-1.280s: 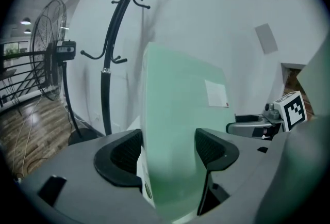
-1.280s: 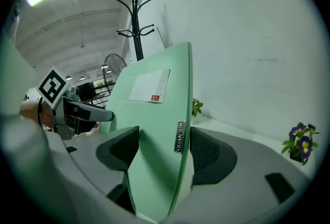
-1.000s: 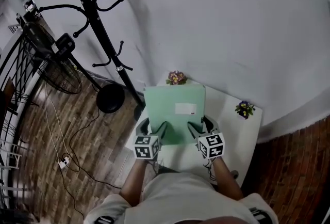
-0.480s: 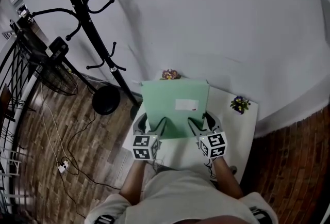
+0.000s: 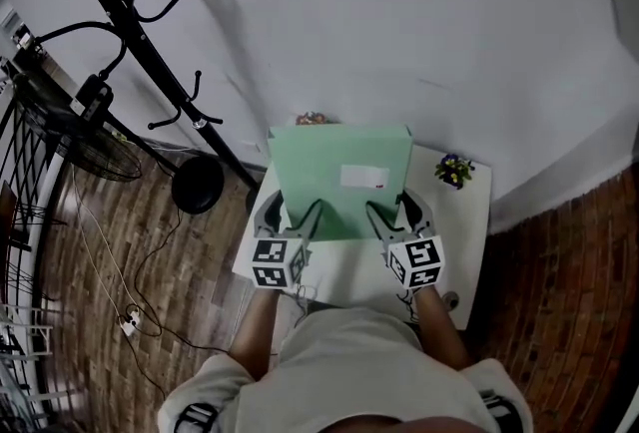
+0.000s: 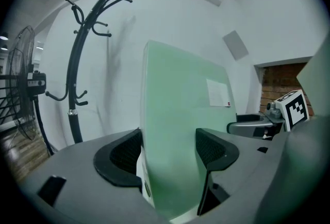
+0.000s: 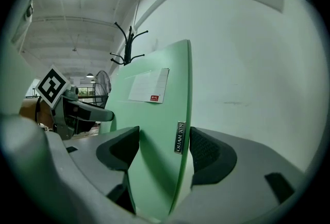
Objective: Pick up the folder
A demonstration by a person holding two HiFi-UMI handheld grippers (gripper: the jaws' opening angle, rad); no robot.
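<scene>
As left gripper (image 5: 290, 215) and right gripper (image 5: 394, 212) clamp it, folder (image 5: 339, 172) stands upright over the worktop (image 5: 469, 226).
Jaws wide, pads pressed on both faces near its bottom corners. Right gripper view alone shows metal tag (image 7: 180, 137) on the edge; head view adds flower pot (image 5: 454, 169), coat rack (image 5: 130, 32) and fan (image 5: 85, 137) to the left.

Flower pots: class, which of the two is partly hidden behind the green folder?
The far-left pot, peeking over the folder's top edge; the purple-flowered pot stands in full view at the right.
</scene>
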